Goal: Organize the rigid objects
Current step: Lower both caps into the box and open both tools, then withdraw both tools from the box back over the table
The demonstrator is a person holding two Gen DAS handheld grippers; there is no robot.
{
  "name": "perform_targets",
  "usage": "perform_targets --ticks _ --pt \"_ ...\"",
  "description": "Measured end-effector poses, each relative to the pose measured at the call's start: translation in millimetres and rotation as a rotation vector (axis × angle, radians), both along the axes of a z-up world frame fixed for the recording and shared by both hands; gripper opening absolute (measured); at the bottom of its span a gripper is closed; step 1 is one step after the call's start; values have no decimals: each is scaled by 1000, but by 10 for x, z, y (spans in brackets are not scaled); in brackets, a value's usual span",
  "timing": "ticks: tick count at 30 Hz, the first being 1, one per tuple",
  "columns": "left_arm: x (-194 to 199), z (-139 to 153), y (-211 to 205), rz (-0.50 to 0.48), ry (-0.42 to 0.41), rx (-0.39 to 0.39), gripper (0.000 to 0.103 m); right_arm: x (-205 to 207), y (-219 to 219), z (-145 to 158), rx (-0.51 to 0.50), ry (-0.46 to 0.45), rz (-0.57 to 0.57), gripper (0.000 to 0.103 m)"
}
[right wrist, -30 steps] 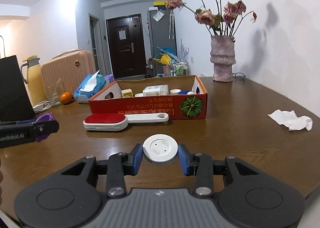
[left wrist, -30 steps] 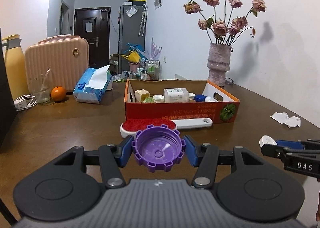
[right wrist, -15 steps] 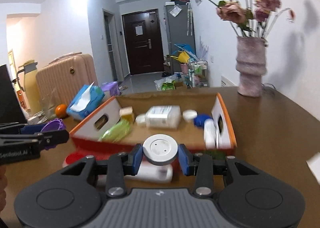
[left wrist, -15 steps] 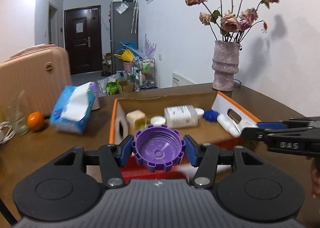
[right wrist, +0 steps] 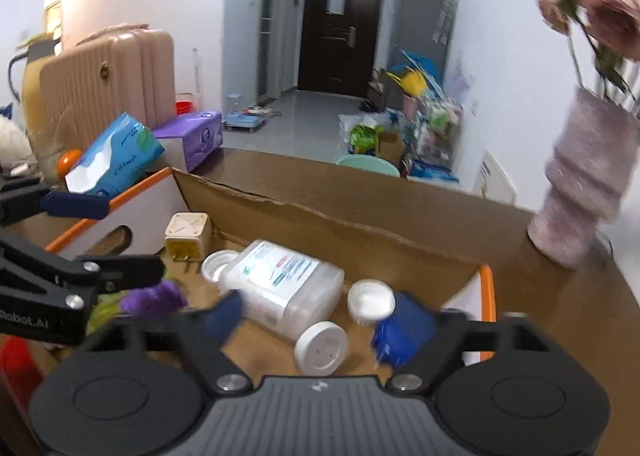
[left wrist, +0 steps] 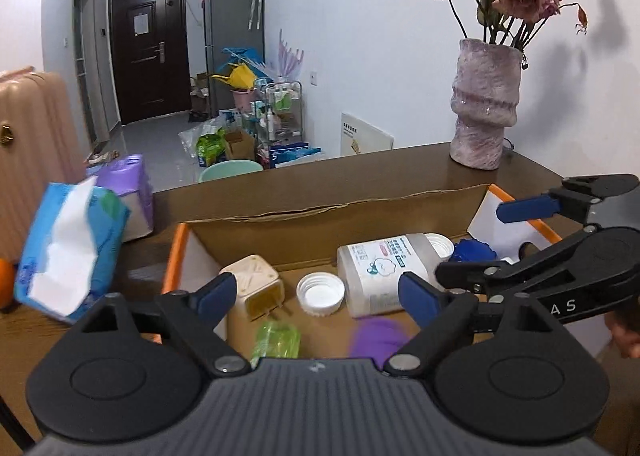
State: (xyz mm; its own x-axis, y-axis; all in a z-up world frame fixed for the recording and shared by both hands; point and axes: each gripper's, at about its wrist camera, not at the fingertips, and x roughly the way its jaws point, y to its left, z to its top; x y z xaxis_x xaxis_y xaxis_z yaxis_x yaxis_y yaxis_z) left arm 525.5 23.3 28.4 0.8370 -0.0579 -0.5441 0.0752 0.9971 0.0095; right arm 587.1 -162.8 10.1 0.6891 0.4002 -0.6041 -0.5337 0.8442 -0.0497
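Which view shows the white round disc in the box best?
The right wrist view: the white disc lies near the frame's centre, whole, by the clear bottle. In the left wrist view I cannot find it; the right claw covers that part of the box.

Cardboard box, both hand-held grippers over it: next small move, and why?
Probably lift both straight up and back out. The left hand-held gripper and right hand-held gripper have just been opening and hold nothing. The purple cap and the white disc show blurred inside the cardboard box, so both seem released. Rising first should keep the fingers from knocking the bottle.
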Motion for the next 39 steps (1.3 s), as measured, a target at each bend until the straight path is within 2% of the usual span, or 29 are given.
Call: perform_targets --ticks 1,2,3,5,7,10,13,19,25,33,34,36,39 --pt "37 -70 18 7 -7 -25 93 86 -15 -51 15 49 -23 89" --pt "84 -142 14 19 4 -43 86 192 -16 -94 11 147 -23 86" --pt "143 -155 0 2 34 -21 79 267 -62 -120 54 208 6 81" --pt "169 -158 29 -15 37 -39 83 331 -149 -129 119 251 -1 79" --pt "163 -165 38 -14 40 -47 83 337 -149 -142 117 260 -20 80" --pt "156 -161 20 -24 35 -50 83 297 -98 -143 91 245 -3 80" --pt "157 -166 37 -36 49 -76 83 319 -123 -151 108 259 -16 80" --pt "187 -193 157 -52 73 -175 85 320 -139 -155 98 256 -24 80" --pt "151 -186 126 -67 46 -155 85 318 -132 -160 91 254 -26 80" --pt "237 -208 172 -73 121 -197 89 265 -130 -160 77 226 -62 80" --pt "232 -202 166 -71 119 -191 90 262 -125 -160 74 227 -58 80" --pt "125 -156 119 -56 62 -143 92 243 -148 -146 90 216 -51 80" --pt "-199 7 -10 -73 -35 -38 97 94 -169 -73 69 103 -106 80"
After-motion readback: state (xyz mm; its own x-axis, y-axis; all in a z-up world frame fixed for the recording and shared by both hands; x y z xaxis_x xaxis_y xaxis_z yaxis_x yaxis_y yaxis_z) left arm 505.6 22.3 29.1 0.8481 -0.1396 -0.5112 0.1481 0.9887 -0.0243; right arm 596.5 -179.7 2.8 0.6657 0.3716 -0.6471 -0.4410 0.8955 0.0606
